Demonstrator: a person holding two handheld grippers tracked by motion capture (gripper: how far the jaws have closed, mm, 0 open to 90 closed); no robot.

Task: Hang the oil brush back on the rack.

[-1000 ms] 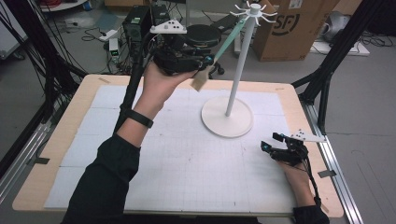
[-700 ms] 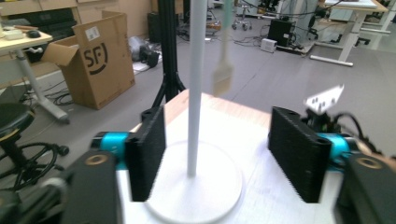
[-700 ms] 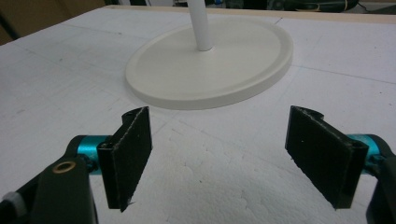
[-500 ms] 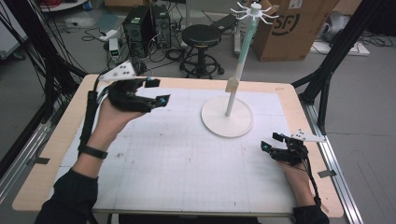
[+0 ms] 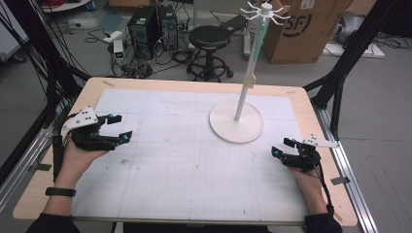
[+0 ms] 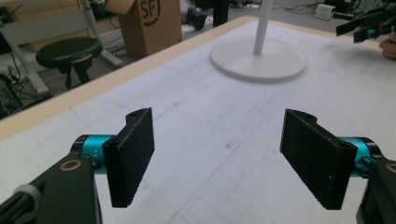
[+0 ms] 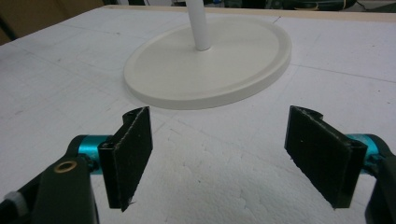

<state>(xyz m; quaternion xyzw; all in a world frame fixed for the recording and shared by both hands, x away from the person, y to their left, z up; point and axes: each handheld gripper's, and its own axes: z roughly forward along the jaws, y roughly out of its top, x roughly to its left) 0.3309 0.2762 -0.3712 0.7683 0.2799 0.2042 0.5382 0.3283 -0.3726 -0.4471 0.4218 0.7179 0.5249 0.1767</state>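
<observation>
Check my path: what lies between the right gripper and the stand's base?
Nothing: bare white mat between right gripper and base, per the right gripper view.

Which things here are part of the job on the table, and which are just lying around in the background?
Part of the job:
- white stand with its pole and hook top, something teal hanging along the pole
- left gripper, jaws just opened, nothing between them
- right gripper, open and empty
- table

Just lying about:
- black stool
- cardboard box
- computer tower
- floor cables
</observation>
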